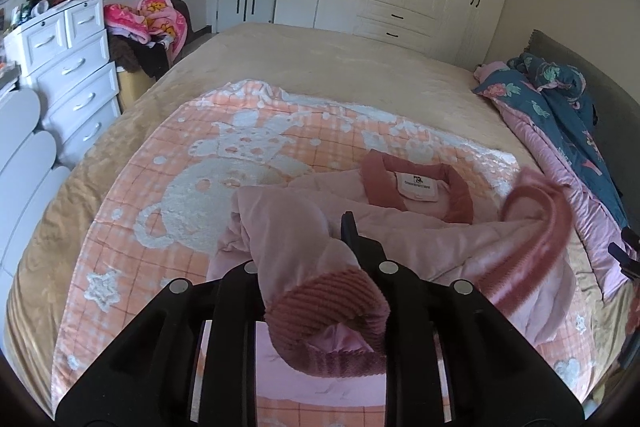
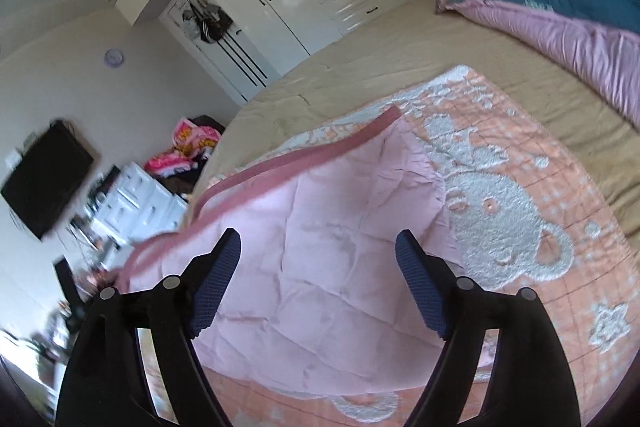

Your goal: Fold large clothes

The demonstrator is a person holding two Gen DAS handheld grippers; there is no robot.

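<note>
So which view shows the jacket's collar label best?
Left wrist view. The label faces the camera inside the collar, unobstructed, though the print is too small to read. The right wrist view shows only the jacket's quilted panel and trim, no label.

Collar label (image 1: 417, 187), print perhaps illegible

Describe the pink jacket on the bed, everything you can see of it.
The pink jacket is pale pink, quilted, padded-looking, with darker corduroy-like collar and cuffs and a white neck label. It lies crumpled, lining up, on the peach bear blanket. The left gripper pinches one sleeve near its cuff; the right gripper stands open over it.
</note>
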